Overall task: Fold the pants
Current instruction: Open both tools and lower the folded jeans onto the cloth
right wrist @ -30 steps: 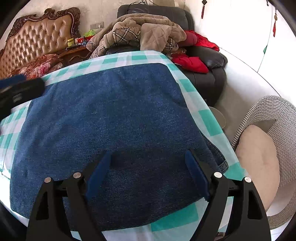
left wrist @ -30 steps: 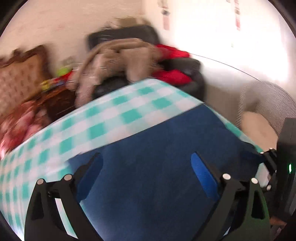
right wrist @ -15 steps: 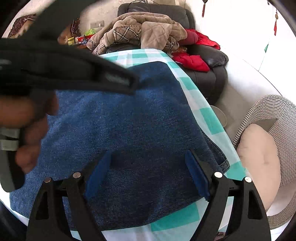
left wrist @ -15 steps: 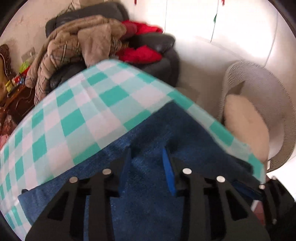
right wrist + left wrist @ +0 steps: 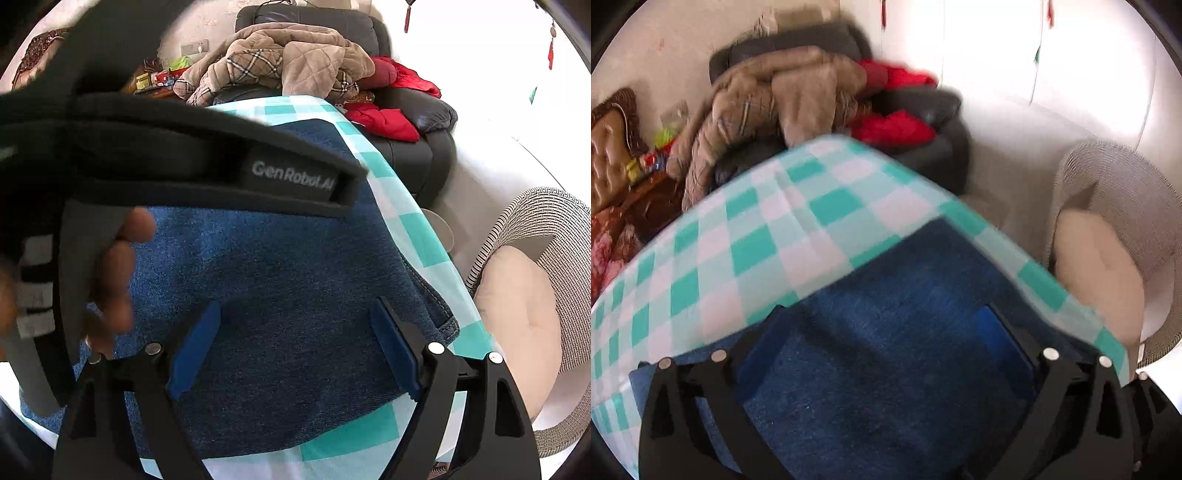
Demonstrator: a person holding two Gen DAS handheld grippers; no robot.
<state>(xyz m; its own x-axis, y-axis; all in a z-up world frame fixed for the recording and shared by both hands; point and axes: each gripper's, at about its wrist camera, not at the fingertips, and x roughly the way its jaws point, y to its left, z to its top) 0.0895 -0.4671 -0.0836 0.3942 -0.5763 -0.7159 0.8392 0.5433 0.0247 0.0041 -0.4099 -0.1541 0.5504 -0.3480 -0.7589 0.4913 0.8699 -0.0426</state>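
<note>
Pants (image 5: 280, 280): blue denim, folded flat rectangle on checked tablecloth (image 5: 417, 229).

The left gripper (image 5: 886, 332) is hanging with its blue-padded fingers (image 5: 997, 328) spread wide, gripping nothing. The right gripper (image 5: 291, 347) is likewise gaping, its pads (image 5: 194, 349) well apart. The person's left hand (image 5: 110, 280) is wrapping its handle, fingers curled, and reaching across in front of the right gripper, on its left.

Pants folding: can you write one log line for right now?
left gripper: open | right gripper: open | pants: folded on checked tablecloth, not gripped
</note>
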